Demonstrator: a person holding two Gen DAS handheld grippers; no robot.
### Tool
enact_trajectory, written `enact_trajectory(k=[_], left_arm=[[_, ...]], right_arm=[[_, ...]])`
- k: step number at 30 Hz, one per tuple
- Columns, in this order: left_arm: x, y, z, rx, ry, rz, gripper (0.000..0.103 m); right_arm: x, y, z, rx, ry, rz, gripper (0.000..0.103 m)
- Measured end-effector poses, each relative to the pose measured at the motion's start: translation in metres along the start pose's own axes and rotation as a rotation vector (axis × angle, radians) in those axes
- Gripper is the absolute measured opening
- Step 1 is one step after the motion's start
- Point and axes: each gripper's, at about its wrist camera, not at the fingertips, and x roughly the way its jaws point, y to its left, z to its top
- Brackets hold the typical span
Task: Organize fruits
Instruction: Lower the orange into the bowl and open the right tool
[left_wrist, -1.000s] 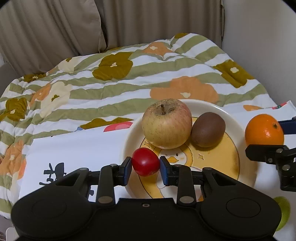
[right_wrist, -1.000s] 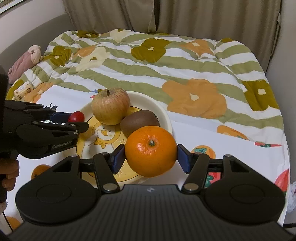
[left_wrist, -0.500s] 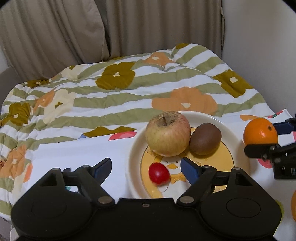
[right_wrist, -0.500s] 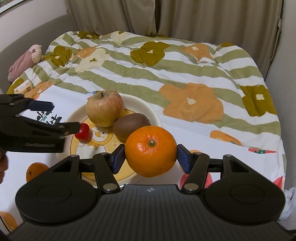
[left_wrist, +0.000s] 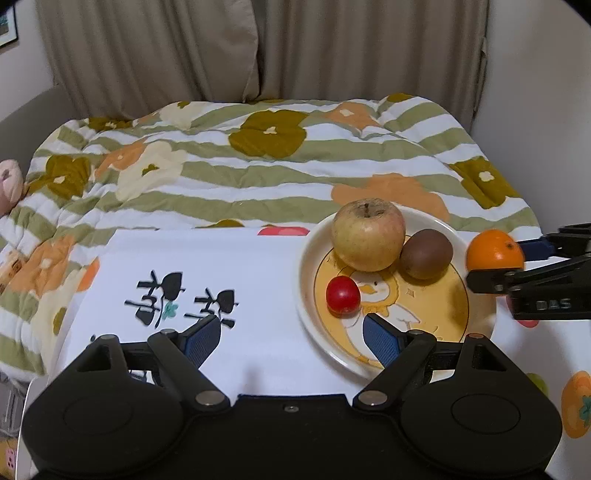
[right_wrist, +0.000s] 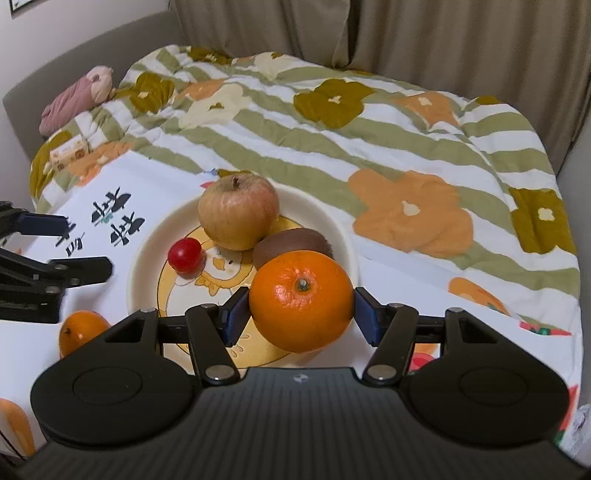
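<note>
A cream plate (left_wrist: 306, 291) with a yellow cartoon print holds an apple (left_wrist: 367, 234), a kiwi (left_wrist: 426, 253) and a small red tomato (left_wrist: 342, 296). My left gripper (left_wrist: 291, 339) is open and empty, pulled back to the near left of the plate. My right gripper (right_wrist: 300, 314) is shut on an orange (right_wrist: 301, 299) and holds it above the plate's near right edge (right_wrist: 343, 236). The same orange (left_wrist: 494, 251) shows in the left wrist view. Apple (right_wrist: 238, 212), kiwi (right_wrist: 291, 242) and tomato (right_wrist: 184, 254) also show in the right wrist view.
The plate sits on a white printed cloth (left_wrist: 207, 262) over a striped floral quilt (left_wrist: 258, 162). Another orange (right_wrist: 83, 330) lies on the cloth near the left gripper (right_wrist: 55, 251). A pink stuffed toy (right_wrist: 77, 98) and a small box (right_wrist: 70, 151) lie at the far left. Curtains hang behind.
My left gripper opened, left the tomato on the plate, and drew back to the left. My right gripper kept the orange and moved slightly nearer over the plate.
</note>
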Motion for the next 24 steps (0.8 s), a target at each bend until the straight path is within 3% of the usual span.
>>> enact_trajectory(k=[14, 15, 17, 20, 24], left_arm=[[-0.006, 0.014, -0.017, -0.050, 0.023, 0.027, 0.088], [-0.007, 0.014, -0.018, -0.051, 0.022, 0.027, 0.088], [-0.008, 0.014, -0.018, -0.052, 0.022, 0.026, 0.088], [-0.009, 0.014, -0.018, -0.050, 0.018, 0.026, 0.088], [-0.012, 0.012, -0.021, -0.043, 0.010, 0.034, 0.088]], right_arm=[[0.028, 0.020, -0.005, -0.063, 0.044, 0.018, 0.076], [0.027, 0.021, -0.006, -0.065, 0.031, 0.006, 0.077], [0.020, 0.024, -0.006, -0.091, -0.020, -0.023, 0.101], [0.009, 0.025, -0.006, -0.105, -0.074, -0.056, 0.103], [0.006, 0.024, -0.007, -0.087, -0.057, -0.060, 0.103]])
